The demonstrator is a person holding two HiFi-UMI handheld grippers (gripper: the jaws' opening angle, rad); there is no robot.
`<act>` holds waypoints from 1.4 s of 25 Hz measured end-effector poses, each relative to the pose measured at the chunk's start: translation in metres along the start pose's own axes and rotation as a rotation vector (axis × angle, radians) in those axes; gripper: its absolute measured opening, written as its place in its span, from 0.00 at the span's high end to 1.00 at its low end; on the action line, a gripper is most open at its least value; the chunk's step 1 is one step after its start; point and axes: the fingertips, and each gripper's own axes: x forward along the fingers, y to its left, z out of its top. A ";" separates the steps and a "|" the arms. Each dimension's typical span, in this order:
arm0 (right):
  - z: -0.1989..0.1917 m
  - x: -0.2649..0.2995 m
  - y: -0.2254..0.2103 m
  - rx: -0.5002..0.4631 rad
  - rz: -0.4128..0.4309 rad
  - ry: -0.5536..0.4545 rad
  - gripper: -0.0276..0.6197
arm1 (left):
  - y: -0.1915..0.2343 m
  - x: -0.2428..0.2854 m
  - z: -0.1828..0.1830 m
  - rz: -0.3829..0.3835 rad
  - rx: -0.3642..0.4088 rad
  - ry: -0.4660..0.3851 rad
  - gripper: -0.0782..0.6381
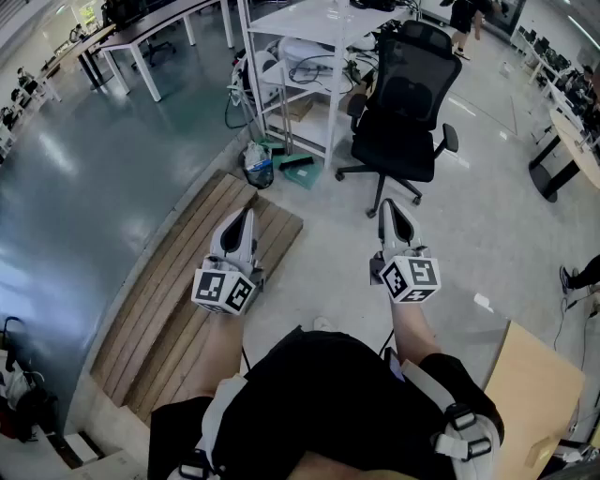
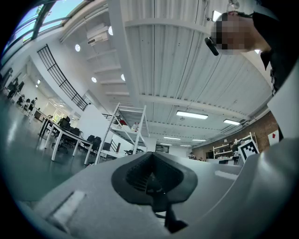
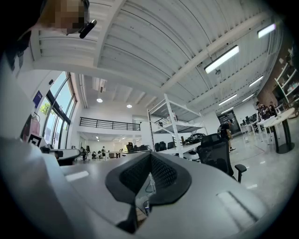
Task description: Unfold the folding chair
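Note:
No folding chair shows in any view. My left gripper (image 1: 241, 218) is held out over the end of a slatted wooden platform (image 1: 169, 300), jaws shut with nothing between them. My right gripper (image 1: 391, 210) is level with it over the pale floor, just short of a black office chair (image 1: 403, 103), and it too is shut and empty. Both point forward and slightly upward. In the left gripper view the closed dark pads (image 2: 152, 179) face the ceiling and a white rack (image 2: 125, 128). The right gripper view shows its closed pads (image 3: 148, 179) with the office chair (image 3: 216, 156) to their right.
A white shelf rack (image 1: 309, 56) with cables and bags at its foot stands ahead. Desks (image 1: 141, 37) line the far left and a table (image 1: 567, 141) the right. A tan flat panel (image 1: 539, 394) lies at the lower right. A person (image 1: 464, 19) walks far off.

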 end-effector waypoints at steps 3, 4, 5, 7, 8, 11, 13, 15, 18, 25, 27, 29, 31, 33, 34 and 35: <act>-0.003 0.001 0.003 -0.005 0.006 0.001 0.96 | 0.004 -0.002 -0.002 0.004 -0.004 -0.011 0.89; -0.003 0.001 0.004 -0.007 0.008 0.002 0.96 | 0.005 -0.003 -0.002 0.006 -0.005 -0.009 0.89; -0.004 0.001 0.005 -0.006 0.008 0.003 0.96 | 0.004 -0.003 -0.001 0.008 -0.005 -0.006 0.89; -0.005 0.001 0.005 -0.002 0.007 0.003 0.96 | 0.005 -0.004 -0.002 0.007 -0.004 -0.009 0.89; -0.006 0.001 0.005 0.000 0.007 0.003 0.96 | 0.006 -0.005 -0.002 0.006 -0.003 -0.013 0.89; -0.007 0.005 0.009 0.004 0.013 0.005 0.96 | 0.011 -0.006 -0.003 0.005 -0.003 -0.018 0.89; -0.007 0.007 0.014 0.004 0.023 0.005 0.96 | 0.014 -0.008 -0.002 0.012 -0.004 -0.023 0.89; -0.006 0.007 0.019 -0.001 0.046 0.002 0.95 | 0.015 -0.012 -0.001 0.020 -0.004 -0.028 0.89; -0.004 0.009 0.032 -0.022 0.088 -0.015 0.95 | 0.015 -0.020 0.003 0.038 -0.001 -0.025 0.89; -0.014 0.032 0.063 0.004 0.185 -0.003 0.95 | 0.039 -0.052 0.018 0.170 0.069 -0.062 0.89; -0.020 0.040 0.073 0.016 0.222 0.016 0.95 | 0.050 -0.070 0.023 0.225 0.088 -0.074 0.89; -0.028 0.051 0.089 0.029 0.278 0.039 0.95 | 0.063 -0.093 0.026 0.292 0.094 -0.085 0.89; -0.035 0.062 0.107 0.035 0.334 0.057 0.95 | 0.077 -0.116 0.031 0.356 0.091 -0.096 0.89; -0.041 0.071 0.126 0.043 0.375 0.071 0.95 | 0.090 -0.137 0.036 0.401 0.091 -0.106 0.89; -0.044 0.074 0.136 0.048 0.392 0.077 0.95 | 0.094 -0.146 0.038 0.419 0.091 -0.103 0.89; -0.047 0.077 0.147 0.053 0.411 0.083 0.95 | 0.097 -0.156 0.042 0.435 0.095 -0.095 0.89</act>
